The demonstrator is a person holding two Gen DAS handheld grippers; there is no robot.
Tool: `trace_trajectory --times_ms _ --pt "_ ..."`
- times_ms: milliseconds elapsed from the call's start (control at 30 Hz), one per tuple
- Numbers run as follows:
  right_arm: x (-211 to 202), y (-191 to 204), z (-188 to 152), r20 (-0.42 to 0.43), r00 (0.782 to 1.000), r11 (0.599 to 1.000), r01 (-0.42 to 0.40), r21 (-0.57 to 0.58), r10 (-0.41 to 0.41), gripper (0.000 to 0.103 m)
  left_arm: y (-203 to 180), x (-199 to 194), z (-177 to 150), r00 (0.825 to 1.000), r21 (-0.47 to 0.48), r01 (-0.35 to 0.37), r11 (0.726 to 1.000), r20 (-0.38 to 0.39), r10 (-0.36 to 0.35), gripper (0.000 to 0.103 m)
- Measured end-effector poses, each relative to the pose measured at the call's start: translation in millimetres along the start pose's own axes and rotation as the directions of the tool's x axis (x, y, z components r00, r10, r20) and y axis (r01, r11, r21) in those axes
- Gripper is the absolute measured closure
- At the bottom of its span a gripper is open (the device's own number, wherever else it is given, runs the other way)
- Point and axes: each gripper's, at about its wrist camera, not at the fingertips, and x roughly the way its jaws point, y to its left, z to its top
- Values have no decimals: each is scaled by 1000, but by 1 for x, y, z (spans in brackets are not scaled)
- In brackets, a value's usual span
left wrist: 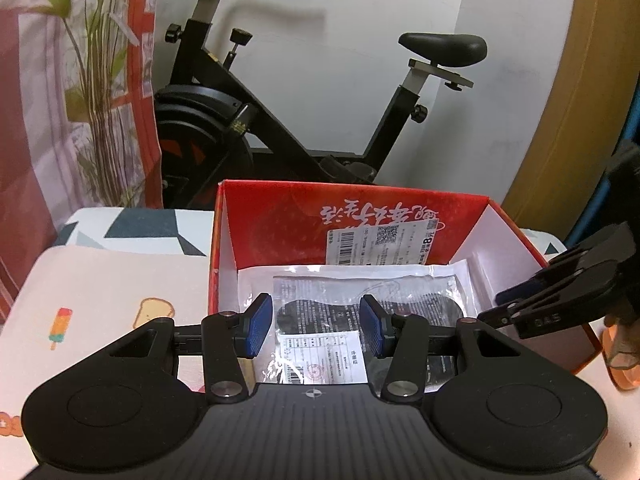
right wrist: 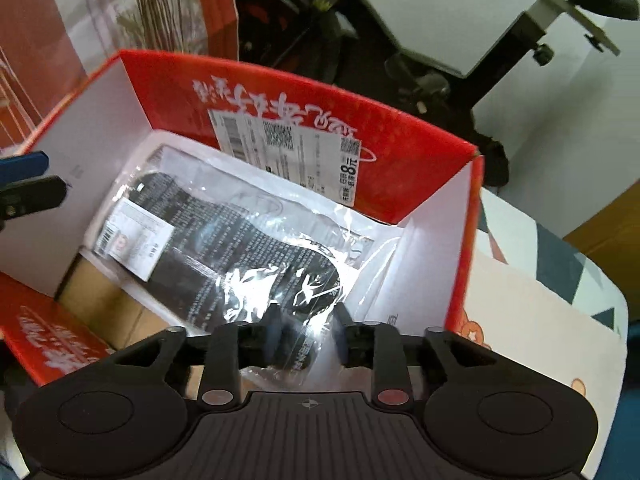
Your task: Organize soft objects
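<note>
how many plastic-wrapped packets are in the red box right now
1: a clear packet lies across the red box, near end between the right tongs. Others may hide underneath.

The left gripper point(left wrist: 316, 330) has a matte black body with a ribbed central plate bearing a small white crosshair mark, flanked by two rounded lobes, each with a shallow circular recess. Black linkage arms carry round silver pivot screws at their bases and smaller fasteners near the tips. Its fingers point(left wrist: 258, 326) end in rectangular blue pads with a fine ribbed texture. The right gripper point(right wrist: 306, 336) is of the same build: black ribbed plate, crosshair mark, twin lobes, metallic pivot screws. Its pads point(right wrist: 272, 334) appear dark blue, though blur and glare make the colour uncertain. Seen from the left camera, its side shows stacked black plates with faint embossed lettering, unreadable.
</note>
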Motion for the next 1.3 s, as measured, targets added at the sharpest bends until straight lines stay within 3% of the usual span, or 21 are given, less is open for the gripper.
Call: trace_trajectory --times_ms 33,167,233,333,400,433,633,833,1033,1167,1300 --pt "-5 -2 -3 12 1000 1000 2 7 -2 62 -1 -2 0 1000 5 -5 1000 1 4 52" --pt "-19 1 -11 58 998 999 16 36 -18 50 -5 -14 -2 1000 26 -27 999 6 27 52" --pt "-26 -2 -16 78 997 998 9 58 -13 29 -7 -19 -2 999 32 -36 999 10 35 50" --pt "-36 -2 -24 118 993 997 5 79 -14 15 -9 -29 -4 999 44 -42 998 15 41 28" --pt "-43 -1 -30 144 990 995 -16 94 3 6 -11 -35 -5 999 50 -47 998 24 46 8" --pt "-46 1 -33 158 987 994 -19 104 3 0 -11 -39 -6 999 54 -46 997 29 45 5" --pt "-68 7 -56 259 964 991 22 135 -57 0 -11 -58 -15 999 62 -25 998 35 23 0" --pt "-89 8 -90 385 922 980 -40 195 -39 0 -5 -78 -34 999 67 -37 997 30 35 0" --pt "-93 9 -135 490 872 947 -149 284 -10 0 14 -96 -64 998 -16 -63 998 25 64 0" --pt "-86 18 -159 517 856 929 -185 320 -8 1 27 -106 -86 995 -96 -90 991 26 93 0" --pt "-78 35 -173 537 844 942 -180 283 0 3 41 -113 -109 993 -196 -113 974 21 119 0"
